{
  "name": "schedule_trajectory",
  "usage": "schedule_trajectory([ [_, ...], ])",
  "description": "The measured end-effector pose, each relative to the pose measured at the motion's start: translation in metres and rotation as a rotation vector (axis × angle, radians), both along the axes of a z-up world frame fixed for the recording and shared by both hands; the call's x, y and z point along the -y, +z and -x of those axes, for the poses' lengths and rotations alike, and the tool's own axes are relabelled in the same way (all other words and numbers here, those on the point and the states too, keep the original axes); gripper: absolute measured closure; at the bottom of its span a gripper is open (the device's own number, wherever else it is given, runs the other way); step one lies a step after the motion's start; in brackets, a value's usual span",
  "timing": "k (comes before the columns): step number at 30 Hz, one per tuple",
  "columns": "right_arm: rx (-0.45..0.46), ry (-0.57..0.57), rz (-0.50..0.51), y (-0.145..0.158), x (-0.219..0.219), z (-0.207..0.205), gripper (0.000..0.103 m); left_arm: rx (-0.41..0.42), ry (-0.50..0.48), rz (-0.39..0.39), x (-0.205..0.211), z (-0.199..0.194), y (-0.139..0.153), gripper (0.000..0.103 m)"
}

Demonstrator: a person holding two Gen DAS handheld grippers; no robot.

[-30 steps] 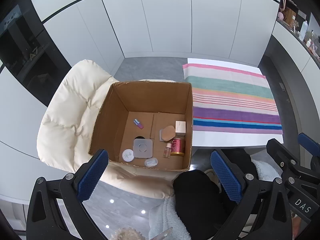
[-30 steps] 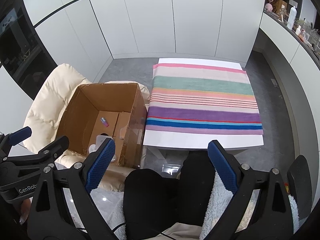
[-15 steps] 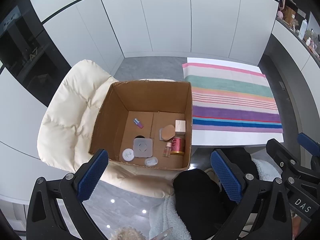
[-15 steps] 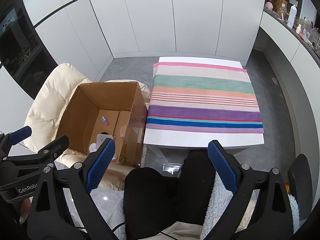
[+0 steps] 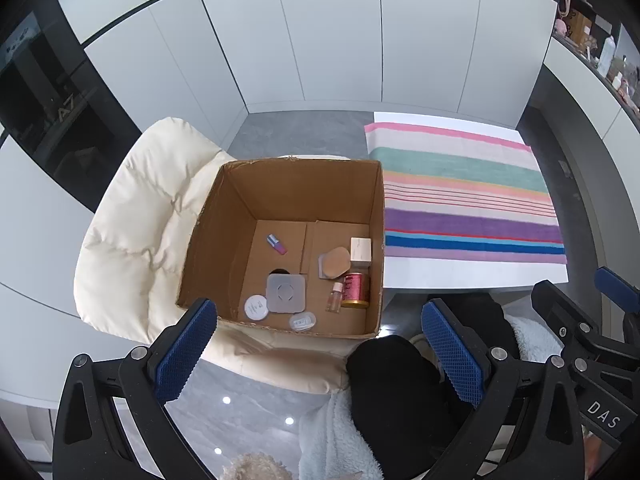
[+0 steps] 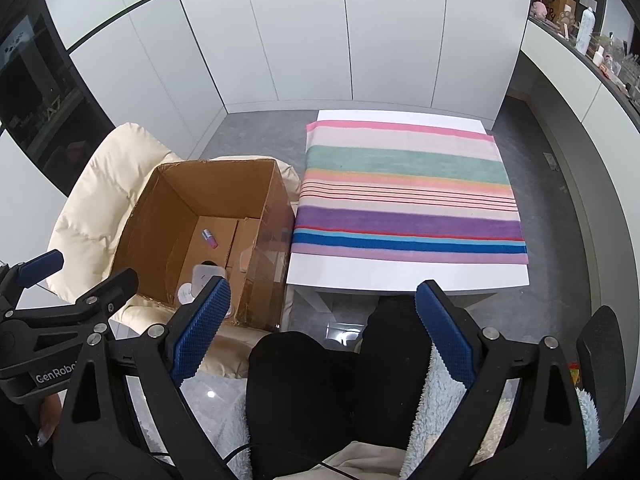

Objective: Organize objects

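Note:
An open cardboard box [image 5: 224, 216] stands on a cream padded chair [image 5: 136, 220]; it also shows in the right wrist view [image 6: 160, 208]. Inside lie a small purple bottle [image 5: 277, 244], a grey square case [image 5: 286, 293], a white round jar [image 5: 256, 307], a clear lid [image 5: 302, 322], a tan compact [image 5: 335, 267], a cream cube box [image 5: 361, 251], a red and gold jar [image 5: 355, 290] and a small pink vial [image 5: 335, 297]. My left gripper [image 5: 320, 356] is open and empty, above the box's near edge. My right gripper [image 6: 320, 332] is open and empty, near the table's front edge.
A white low table [image 6: 408, 276] with a striped cloth [image 6: 408, 196] stands right of the box. White cabinet doors [image 6: 320, 40] line the back. The person's black-clad knees [image 6: 332, 364] are under both grippers. A shelf with small items [image 6: 592, 40] runs along the right wall.
Both views have shifted very slightly; the box and table sit a touch lower in frame. Both grippers stay open and empty.

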State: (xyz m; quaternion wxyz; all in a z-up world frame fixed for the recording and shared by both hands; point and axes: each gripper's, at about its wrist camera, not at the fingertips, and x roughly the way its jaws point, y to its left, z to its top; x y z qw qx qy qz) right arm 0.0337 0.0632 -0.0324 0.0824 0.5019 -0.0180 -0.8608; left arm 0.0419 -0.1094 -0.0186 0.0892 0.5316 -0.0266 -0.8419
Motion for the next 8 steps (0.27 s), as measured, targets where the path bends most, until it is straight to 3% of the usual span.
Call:
schedule_trajectory([
  [8, 0.001, -0.001, 0.001, -0.0005, -0.0003, -0.0007, 0.007, 0.001, -0.003, 0.007, -0.0003, 0.0001, -0.0017, 0.000],
])
